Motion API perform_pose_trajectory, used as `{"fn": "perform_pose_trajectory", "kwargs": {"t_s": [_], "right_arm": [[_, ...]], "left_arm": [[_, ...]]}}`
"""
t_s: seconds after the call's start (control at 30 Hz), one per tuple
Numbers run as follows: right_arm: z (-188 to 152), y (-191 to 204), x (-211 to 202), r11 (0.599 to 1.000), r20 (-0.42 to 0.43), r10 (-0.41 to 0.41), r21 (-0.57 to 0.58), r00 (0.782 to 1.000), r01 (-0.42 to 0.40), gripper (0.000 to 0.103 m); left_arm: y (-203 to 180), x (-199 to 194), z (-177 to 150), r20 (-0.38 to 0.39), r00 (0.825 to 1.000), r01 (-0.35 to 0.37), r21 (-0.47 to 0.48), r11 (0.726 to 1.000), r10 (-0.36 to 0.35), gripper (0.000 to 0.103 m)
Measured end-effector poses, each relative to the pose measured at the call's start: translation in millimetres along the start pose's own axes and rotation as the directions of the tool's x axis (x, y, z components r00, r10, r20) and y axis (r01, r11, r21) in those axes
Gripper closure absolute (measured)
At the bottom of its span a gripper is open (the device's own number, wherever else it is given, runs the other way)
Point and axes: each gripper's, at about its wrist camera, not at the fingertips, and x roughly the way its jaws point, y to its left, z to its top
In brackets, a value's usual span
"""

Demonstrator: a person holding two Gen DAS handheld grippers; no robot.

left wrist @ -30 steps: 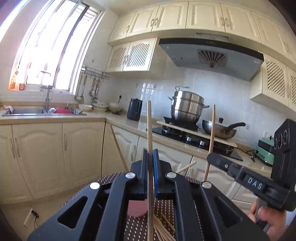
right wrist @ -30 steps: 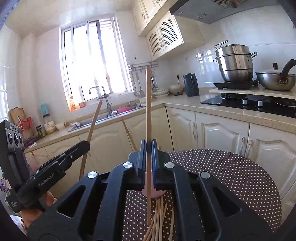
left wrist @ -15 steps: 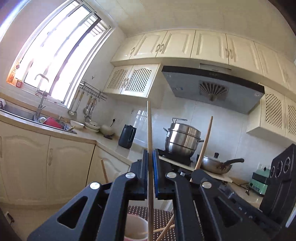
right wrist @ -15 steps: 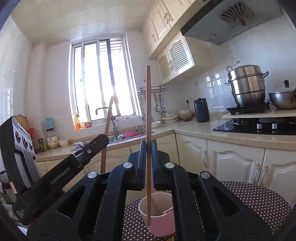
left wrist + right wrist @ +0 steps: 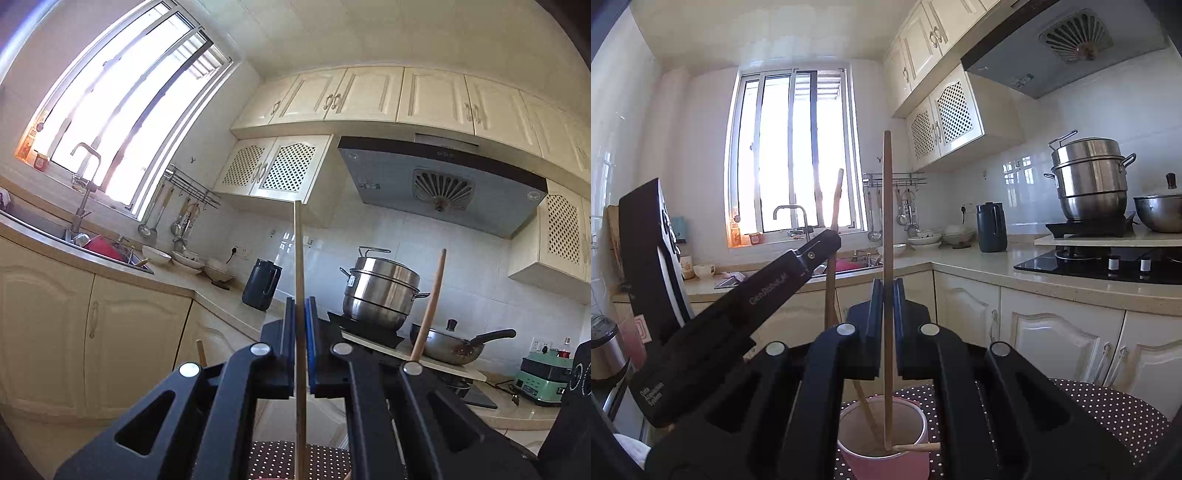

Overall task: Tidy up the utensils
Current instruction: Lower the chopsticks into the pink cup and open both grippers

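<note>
Dotted table (image 5: 1108,406): carries the pink cup (image 5: 882,443) near its edge; two chopsticks already inside.
Left gripper (image 5: 301,347): clamped on one upright chopstick (image 5: 298,258), not yet deposited.
Right gripper (image 5: 886,314): clamped on another chopstick (image 5: 886,221), tip inside the cup, unreleased.

Both tools clamped tight — left tool (image 5: 300,347), right tool (image 5: 887,325) — pointing level.

Round table (image 5: 1108,410) under dark, white-dotted cloth, filling the lower frame from 4 to 6 o'clock. Standing directly on it at 6 o'clock: pink cup (image 5: 882,458), chopsticks inside.
</note>
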Motion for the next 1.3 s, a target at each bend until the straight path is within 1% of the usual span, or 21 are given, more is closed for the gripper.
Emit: {"fn": "perform_pose_trajectory", "kwargs": {"t_s": [0.17, 0.27, 0.37, 0.4, 0.43, 0.53, 0.6, 0.67, 0.73, 0.87, 1.03, 1.23, 1.3], "right_arm": [[-2, 4, 0, 1.000, -0.001, 0.004, -0.022, 1.000, -0.004, 0.097], [-5, 6, 0, 0.999, -0.014, 0.004, -0.039, 1.000, -0.005, 0.097], [-8, 7, -2, 0.999, -0.022, 0.003, -0.036, 1.000, -0.004, 0.097], [-7, 7, -2, 0.999, -0.026, 0.001, -0.036, 1.000, -0.002, 0.097], [-6, 7, -3, 0.999, -0.023, 0.000, -0.036, 1.000, -0.001, 0.097], [-4, 6, -6, 1.000, -0.015, 0.006, -0.025, 1.000, -0.006, 0.097], [-3, 5, -8, 1.000, -0.005, 0.006, -0.024, 1.000, -0.006, 0.097], [-4, 3, -10, 1.000, 0.001, 0.010, -0.016, 1.000, -0.010, 0.097], [-4, 2, -9, 1.000, 0.003, 0.013, -0.022, 1.000, -0.013, 0.097], [-6, 4, -9, 0.999, 0.013, 0.023, -0.039, 1.000, -0.023, 0.097], [-9, 5, -7, 0.998, 0.020, 0.024, -0.055, 0.999, -0.023, 0.097], [-13, 3, -4, 0.998, 0.009, 0.025, -0.052, 1.000, -0.025, 0.097], [-14, 5, -3, 0.998, -0.001, 0.019, -0.056, 1.000, -0.019, 0.097]], "left_arm": [[6, 3, -14, -0.023, 1.000, -0.018, 0.004, 1.000, 0.019, 0.098], [10, 2, -24, -0.053, 0.998, -0.030, 0.011, 0.999, 0.031, 0.098], [15, -2, -25, -0.053, 0.997, -0.050, 0.007, 0.999, 0.050, 0.098], [16, -2, -20, -0.047, 0.998, -0.038, -0.015, 0.999, 0.038, 0.098], [16, -4, -15, -0.025, 0.999, -0.033, -0.027, 0.999, 0.032, 0.098], [13, -10, -5, 0.029, 0.999, -0.026, -0.012, 1.000, 0.026, 0.098], [12, -13, -3, 0.069, 0.997, -0.033, -0.002, 0.999, 0.033, 0.098], [14, -14, -3, 0.090, 0.995, -0.030, -0.017, 0.999, 0.031, 0.098], [15, -13, -5, 0.105, 0.993, -0.042, -0.017, 0.999, 0.044, 0.098], [12, -6, -6, 0.115, 0.993, -0.031, -0.006, 0.999, 0.032, 0.098], [14, 0, -11, 0.099, 0.995, -0.024, -0.005, 1.000, 0.024, 0.098], [14, 2, -21, 0.079, 0.996, -0.034, 0.017, 0.999, 0.032, 0.098], [14, 4, -25, 0.053, 0.998, -0.038, 0.023, 0.999, 0.036, 0.098]]}}
